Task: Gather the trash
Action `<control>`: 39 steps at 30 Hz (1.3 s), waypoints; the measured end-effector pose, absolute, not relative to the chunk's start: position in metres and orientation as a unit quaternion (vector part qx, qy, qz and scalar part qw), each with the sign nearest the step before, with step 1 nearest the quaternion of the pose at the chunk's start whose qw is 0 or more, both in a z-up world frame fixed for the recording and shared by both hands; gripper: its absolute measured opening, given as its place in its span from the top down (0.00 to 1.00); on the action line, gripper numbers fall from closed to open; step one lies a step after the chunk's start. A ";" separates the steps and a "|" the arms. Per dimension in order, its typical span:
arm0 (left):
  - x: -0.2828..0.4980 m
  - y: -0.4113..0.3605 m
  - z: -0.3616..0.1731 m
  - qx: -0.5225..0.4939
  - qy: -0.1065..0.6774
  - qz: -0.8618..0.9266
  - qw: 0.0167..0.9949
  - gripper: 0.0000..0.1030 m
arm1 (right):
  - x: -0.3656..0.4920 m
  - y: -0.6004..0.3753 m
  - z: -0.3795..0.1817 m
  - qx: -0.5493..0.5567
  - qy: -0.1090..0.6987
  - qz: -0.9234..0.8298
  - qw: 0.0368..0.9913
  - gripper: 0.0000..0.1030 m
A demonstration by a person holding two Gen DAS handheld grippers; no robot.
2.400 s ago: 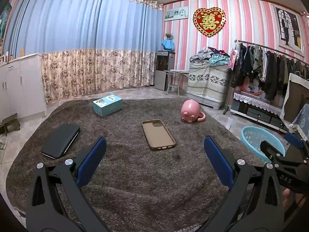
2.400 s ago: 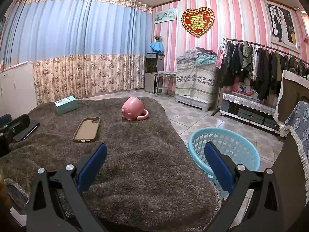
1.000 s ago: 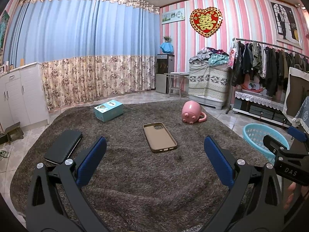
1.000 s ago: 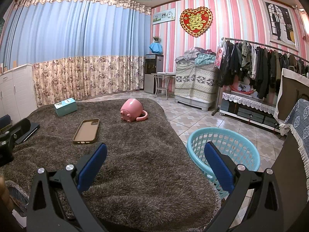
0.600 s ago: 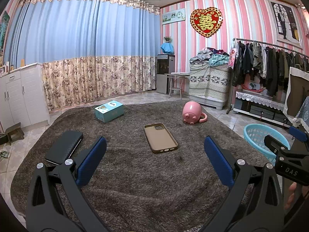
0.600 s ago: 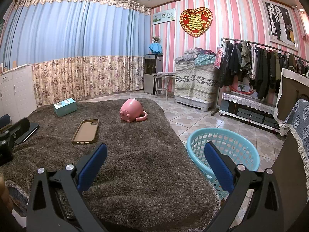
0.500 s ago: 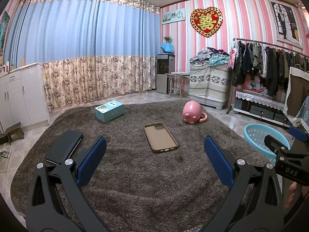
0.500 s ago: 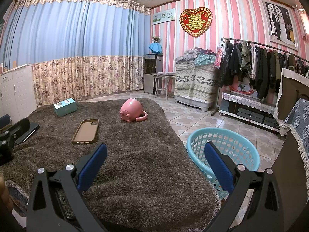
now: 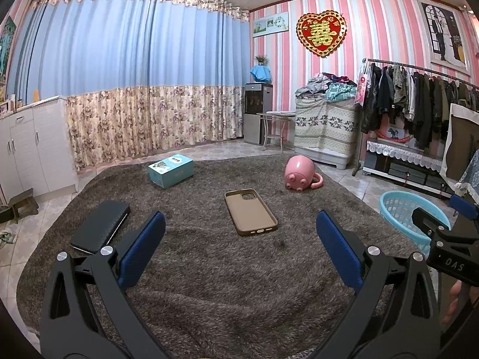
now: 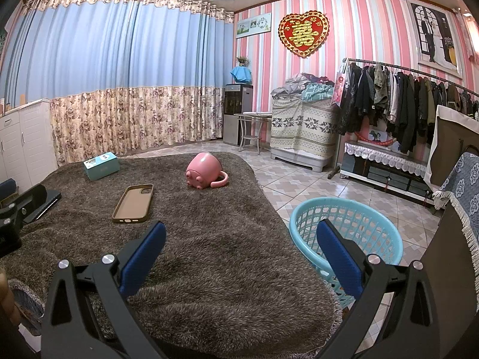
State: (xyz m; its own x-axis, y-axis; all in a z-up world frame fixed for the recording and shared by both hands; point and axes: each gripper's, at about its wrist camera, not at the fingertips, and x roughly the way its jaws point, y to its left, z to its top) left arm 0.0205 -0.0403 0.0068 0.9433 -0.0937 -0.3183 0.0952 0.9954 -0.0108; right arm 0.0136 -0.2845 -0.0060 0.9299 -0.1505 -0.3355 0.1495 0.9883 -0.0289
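Note:
On a shaggy grey-brown cover (image 9: 209, 269) lie a brown phone case (image 9: 250, 211), a pink pig-shaped mug (image 9: 300, 173) on its side, a teal box (image 9: 171, 170) and a black flat case (image 9: 100, 226). A light blue basket (image 10: 347, 229) stands on the floor to the right. My left gripper (image 9: 239, 245) is open and empty, short of the phone case. My right gripper (image 10: 239, 245) is open and empty, over the cover's right edge beside the basket. The phone case (image 10: 133, 199), mug (image 10: 205, 171) and box (image 10: 101, 165) also show in the right wrist view.
A tiled floor (image 10: 299, 179) surrounds the cover. White cabinets (image 9: 30, 143) stand at the left, blue and floral curtains behind. A clothes rack (image 10: 404, 104) and a covered pile (image 10: 302, 125) stand at the right. The right gripper's body (image 9: 443, 248) shows at the left view's right edge.
Both grippers have stayed open and empty. The views have shifted only slightly; the left view has risen a little since 2.4 s ago. No object has moved.

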 end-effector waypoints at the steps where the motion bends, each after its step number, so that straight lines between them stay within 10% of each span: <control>1: 0.021 -0.039 0.006 0.003 0.161 -0.048 0.986 0.05 | 0.014 -0.285 -0.006 -0.002 0.171 -0.076 0.982 0.04; 39: 0.023 -0.038 0.006 0.003 0.160 -0.046 0.986 0.05 | 0.014 -0.283 -0.006 -0.001 0.171 -0.076 0.982 0.04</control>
